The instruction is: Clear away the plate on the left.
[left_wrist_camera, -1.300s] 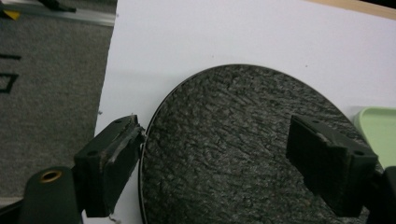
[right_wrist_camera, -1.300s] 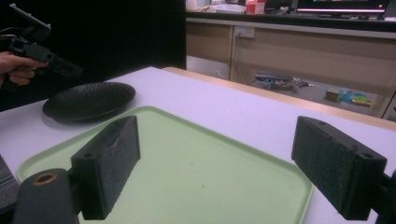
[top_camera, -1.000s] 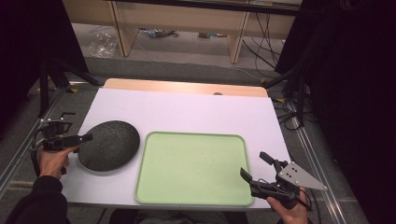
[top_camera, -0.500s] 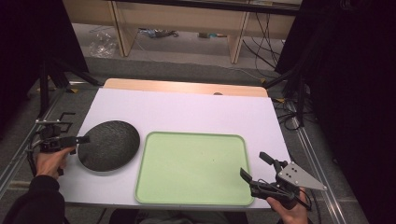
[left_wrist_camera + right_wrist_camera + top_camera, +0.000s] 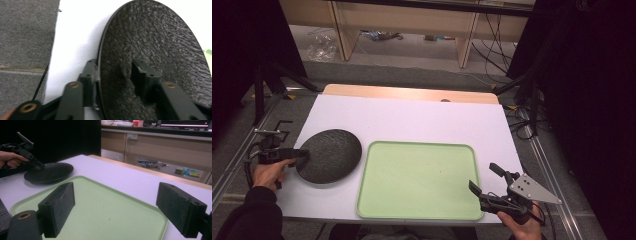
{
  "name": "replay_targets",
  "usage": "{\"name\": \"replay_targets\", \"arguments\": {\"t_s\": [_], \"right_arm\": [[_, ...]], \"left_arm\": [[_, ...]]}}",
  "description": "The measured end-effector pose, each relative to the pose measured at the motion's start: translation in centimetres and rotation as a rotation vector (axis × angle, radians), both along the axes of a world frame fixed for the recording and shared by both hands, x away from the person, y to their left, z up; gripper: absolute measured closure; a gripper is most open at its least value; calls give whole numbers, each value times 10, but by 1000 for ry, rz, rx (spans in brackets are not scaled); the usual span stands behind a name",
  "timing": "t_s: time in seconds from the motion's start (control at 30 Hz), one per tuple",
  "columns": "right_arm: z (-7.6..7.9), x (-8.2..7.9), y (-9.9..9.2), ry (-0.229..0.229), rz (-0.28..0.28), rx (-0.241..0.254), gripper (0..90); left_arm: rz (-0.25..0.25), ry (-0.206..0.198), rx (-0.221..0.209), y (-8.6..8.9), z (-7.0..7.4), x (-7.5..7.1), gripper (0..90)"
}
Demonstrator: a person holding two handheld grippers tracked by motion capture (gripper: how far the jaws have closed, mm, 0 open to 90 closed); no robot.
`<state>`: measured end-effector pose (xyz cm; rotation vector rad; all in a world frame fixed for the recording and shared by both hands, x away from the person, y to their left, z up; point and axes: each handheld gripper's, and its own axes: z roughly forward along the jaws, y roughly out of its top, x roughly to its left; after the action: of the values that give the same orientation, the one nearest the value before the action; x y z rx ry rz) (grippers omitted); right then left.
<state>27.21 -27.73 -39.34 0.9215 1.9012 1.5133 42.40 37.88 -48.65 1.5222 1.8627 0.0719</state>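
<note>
Left gripper (image 5: 302,153) at the plate's (image 5: 329,156) left rim; its jaws have just been closing, one under the rim, one over the dark textured top, rim between them, top jaw not plainly pressing. Plate lies on the white worktop (image 5: 412,120), just beside the tray (image 5: 417,180). Right gripper (image 5: 484,181) jaws wide apart, nothing between, low over the tray's near right corner.

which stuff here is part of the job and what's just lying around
In the job: black plate, its rim between the closing jaws of the left gripper; green tray; right gripper, open.
Lying about: clear plastic bag; floor cables.
</note>
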Motion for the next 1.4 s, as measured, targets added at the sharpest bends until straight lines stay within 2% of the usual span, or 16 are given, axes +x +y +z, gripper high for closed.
{"name": "replay_targets", "arguments": {"t_s": [0.03, 0.23, 0.27, 0.3, 0.33, 0.43, 0.5, 0.53, 0.63, 0.7, 0.73, 0.77, 1.03, 1.17, 1.3, 1.4], "right_arm": [[0, 0, 0, -1, 0, -1, 162], [0, 0, 0, 12, 8, -8, 162], [0, 0, 0, -1, -3, -5, 162], [0, 0, 0, -1, -3, -5, 162], [0, 1, 1, 1, 7, 4, 163], [-1, 1, 1, 2, 6, 3, 163], [-1, 1, 1, 2, 7, 2, 164], [-1, 1, 1, 3, 7, 9, 164], [0, 0, 0, 19, 13, -13, 164], [0, 0, 0, 18, 11, -12, 164], [0, 0, 0, 23, 9, -16, 164], [-1, 1, 0, 15, 2, -13, 164], [0, 0, 0, 24, 9, -15, 164], [-1, 1, 0, 11, 2, -5, 164], [-1, 1, 0, 8, 2, -9, 164], [-1, 1, 1, 8, 2, -10, 164]], "left_arm": [[31, 3, -21, 1, -1, 0, 643], [59, -13, -98, 8, -4, -3, 709], [59, -33, -132, 10, -3, -5, 719], [59, -33, -132, 10, -3, -5, 740], [66, -68, -159, 12, 2, -8, 758], [57, -88, -156, 11, 8, -9, 782], [54, -136, -161, 9, 16, -10, 803], [50, -140, -143, 7, 21, -10, 808], [50, -163, -151, 2, 31, -11, 835], [23, -198, -111, -6, 44, -11, 843], [16, -235, -108, -10, 49, -12, 848], [15, -245, -117, -11, 53, -13, 857], [-2, -286, -4, -23, 76, -17, 867], [-17, -318, 91, -28, 95, -22, 870], [-30, -337, 142, -37, 103, -24, 869], [-63, -352, 213, -52, 115, -24, 869]]}}
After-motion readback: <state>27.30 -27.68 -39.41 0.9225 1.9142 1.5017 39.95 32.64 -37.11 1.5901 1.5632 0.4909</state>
